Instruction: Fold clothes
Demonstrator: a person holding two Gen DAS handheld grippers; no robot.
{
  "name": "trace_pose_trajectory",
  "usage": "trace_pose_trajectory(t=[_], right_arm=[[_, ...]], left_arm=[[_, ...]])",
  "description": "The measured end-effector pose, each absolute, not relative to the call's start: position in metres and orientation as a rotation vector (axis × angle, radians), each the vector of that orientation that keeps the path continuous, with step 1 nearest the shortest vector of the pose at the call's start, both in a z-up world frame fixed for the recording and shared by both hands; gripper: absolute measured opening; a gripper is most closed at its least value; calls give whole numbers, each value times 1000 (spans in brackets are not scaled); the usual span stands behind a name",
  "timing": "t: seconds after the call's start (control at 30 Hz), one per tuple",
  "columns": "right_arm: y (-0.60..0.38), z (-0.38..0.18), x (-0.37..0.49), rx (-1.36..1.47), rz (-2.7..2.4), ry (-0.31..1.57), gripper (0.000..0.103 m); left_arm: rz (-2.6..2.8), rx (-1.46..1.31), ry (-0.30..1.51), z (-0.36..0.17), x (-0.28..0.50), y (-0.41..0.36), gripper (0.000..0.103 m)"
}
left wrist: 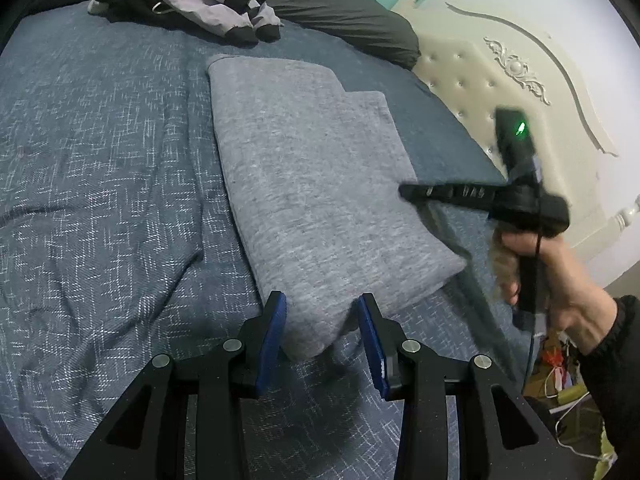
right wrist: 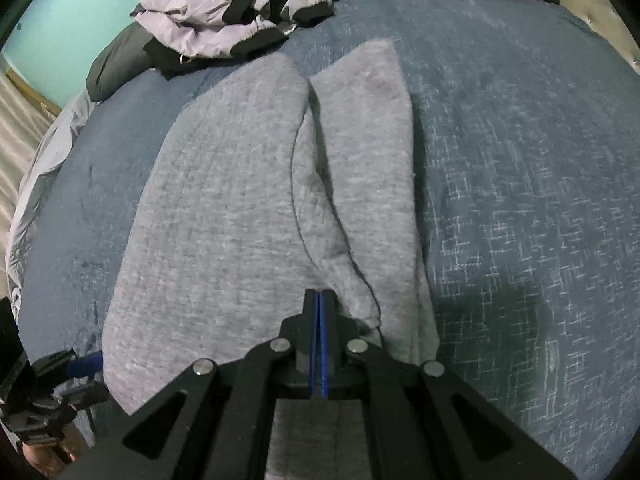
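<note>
Grey garment (left wrist: pixel 320 184) lies folded on bed (left wrist: pixel 100 160), long axis running straight ahead of left gripper (left wrist: pixel 322 320), jaws apart straddling its near corner. Right gripper (right wrist: pixel 319 304) pressed together, hovering over the opposite edge.

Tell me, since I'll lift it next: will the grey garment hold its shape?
Probably not: the grey garment looks soft and sags over the bed, so free layers would likely droop. Its knit seems grippy, unlikely to slip.
</note>
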State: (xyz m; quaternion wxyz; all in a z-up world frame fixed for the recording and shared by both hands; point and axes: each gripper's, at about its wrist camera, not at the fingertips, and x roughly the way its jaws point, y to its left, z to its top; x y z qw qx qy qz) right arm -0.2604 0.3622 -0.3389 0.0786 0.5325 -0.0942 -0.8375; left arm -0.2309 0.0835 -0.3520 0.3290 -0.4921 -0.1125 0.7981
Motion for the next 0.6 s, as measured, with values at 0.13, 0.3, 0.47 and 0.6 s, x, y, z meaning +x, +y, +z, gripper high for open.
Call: trace_pose_trajectory(t=[0.13,0.3,0.47,0.6], right_arm=[[351,-315,-277,1501,-2559,-209,0],[335,-323,-319,1533,-2531,-126,0],[331,-351,-354,1682,-2521,-66,0],[337,-341,-346,1636,-2557,-111,1]], left_arm=[[2087,-1291,-297,-353,-230,83,40],[2087,-1288,-282,-352,-230,84,40],[2093,-1290,-277,-351,-230,81,40],[2104,-1289,-284,-349,-230,75,40]])
